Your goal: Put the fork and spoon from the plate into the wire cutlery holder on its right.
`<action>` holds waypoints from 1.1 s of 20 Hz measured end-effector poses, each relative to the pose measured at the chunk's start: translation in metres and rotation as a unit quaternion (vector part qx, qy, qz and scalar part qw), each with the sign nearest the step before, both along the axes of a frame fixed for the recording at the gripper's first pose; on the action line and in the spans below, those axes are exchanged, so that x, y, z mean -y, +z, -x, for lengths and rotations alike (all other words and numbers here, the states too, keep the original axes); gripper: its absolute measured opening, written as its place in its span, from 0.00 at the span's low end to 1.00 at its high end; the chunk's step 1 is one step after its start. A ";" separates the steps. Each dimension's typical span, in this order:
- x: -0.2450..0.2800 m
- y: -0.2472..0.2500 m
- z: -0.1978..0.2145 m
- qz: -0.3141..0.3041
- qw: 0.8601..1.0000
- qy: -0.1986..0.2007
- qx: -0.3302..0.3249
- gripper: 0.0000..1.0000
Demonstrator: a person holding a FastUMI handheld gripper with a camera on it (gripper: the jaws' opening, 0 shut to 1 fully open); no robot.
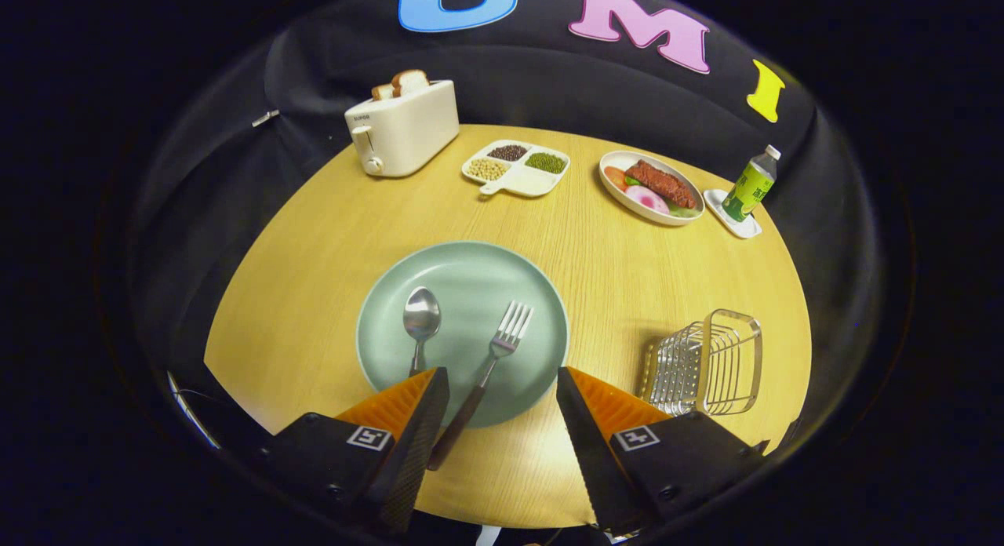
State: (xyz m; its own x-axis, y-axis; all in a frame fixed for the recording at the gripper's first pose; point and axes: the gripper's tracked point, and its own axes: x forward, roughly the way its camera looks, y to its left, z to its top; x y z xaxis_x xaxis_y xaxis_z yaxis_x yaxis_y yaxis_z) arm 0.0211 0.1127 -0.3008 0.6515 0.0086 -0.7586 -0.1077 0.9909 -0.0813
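A pale green plate (471, 271) lies on the round wooden table just ahead of my fingers. On it rest a metal spoon (421, 317), left, and a metal fork (502, 343), right, both with dark handles pointing toward me. The fork's handle runs off the plate's rim between my fingers, close to the left one; the spoon's handle disappears behind the left fingertip. The wire cutlery holder (710, 363) stands to the right of the plate, just beyond my right finger. My gripper (502, 380) is open, holding nothing, hovering over the plate's near rim.
Along the table's far side stand a cream toaster (404, 126) with bread slices, a divided dish (516, 167) of beans, an oval plate (627, 205) of food, and a green bottle (751, 187) on a small white tray. Bare wood surrounds the green plate.
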 end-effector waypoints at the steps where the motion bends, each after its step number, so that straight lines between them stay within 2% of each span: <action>1: -0.002 -0.004 -0.003 0.004 1.000 0.001 -0.004 0.85; 5: -0.011 -0.025 -0.006 0.013 0.999 0.014 -0.038 0.69; 8: -0.009 -0.046 -0.005 0.031 0.996 0.009 -0.078 0.65; 9: -0.010 -0.054 -0.001 0.030 0.994 0.004 -0.102 0.58; 12: -0.015 -0.067 -0.002 0.020 0.990 -0.001 -0.138 0.54; 15: -0.014 -0.074 -0.006 0.031 0.987 0.001 -0.155 0.33; 16: -0.012 -0.068 -0.007 0.036 0.987 0.004 -0.156 0.30; 19: -0.017 -0.071 -0.012 0.014 0.987 0.026 -0.157 0.12; 22: -0.013 -0.070 -0.009 0.001 0.986 0.036 -0.161 0.07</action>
